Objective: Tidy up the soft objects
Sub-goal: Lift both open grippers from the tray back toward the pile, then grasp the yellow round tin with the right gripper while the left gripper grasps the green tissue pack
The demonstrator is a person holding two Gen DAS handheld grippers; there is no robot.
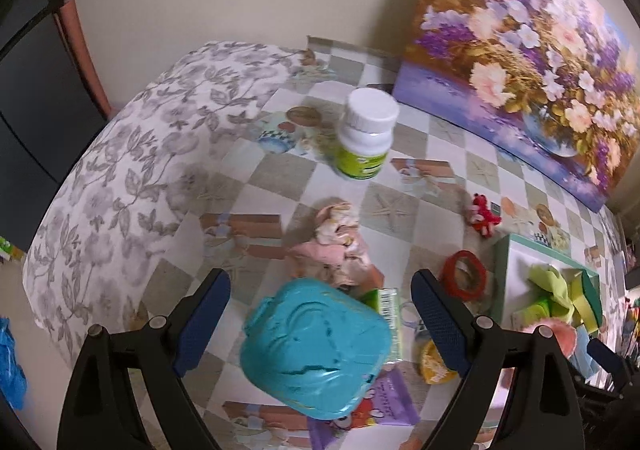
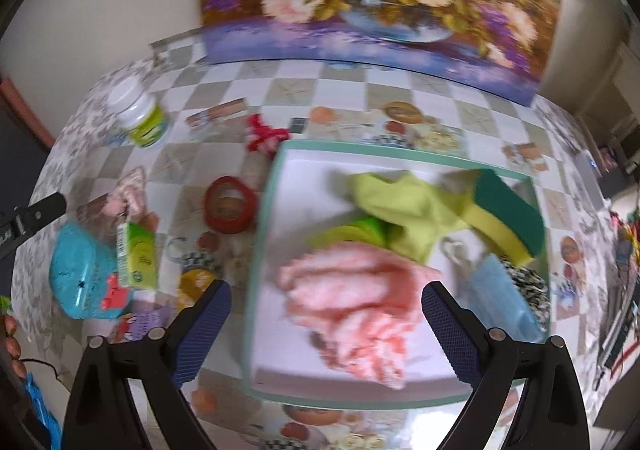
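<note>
My left gripper point(image 1: 320, 324) is open and hangs over a turquoise heart-shaped case point(image 1: 316, 346), with neither pad touching it. Just beyond lies a crumpled pink cloth point(image 1: 340, 246), and a small red plush point(image 1: 484, 213) sits farther right. My right gripper point(image 2: 326, 330) is open above a white box with a green rim point(image 2: 262, 250). In the box lie a fluffy pink cloth point(image 2: 360, 310), a yellow-green cloth point(image 2: 400, 205), a green-and-yellow sponge point(image 2: 508, 209) and a blue face mask point(image 2: 500, 298). Nothing is between either pair of jaws.
On the checkered tablecloth stand a white bottle with a green label point(image 1: 366, 133), a red tape ring point(image 1: 464, 276), a green carton point(image 2: 136, 258) and a purple packet point(image 1: 384, 402). A flower painting point(image 1: 520, 69) leans at the back. The table edge drops off at the left.
</note>
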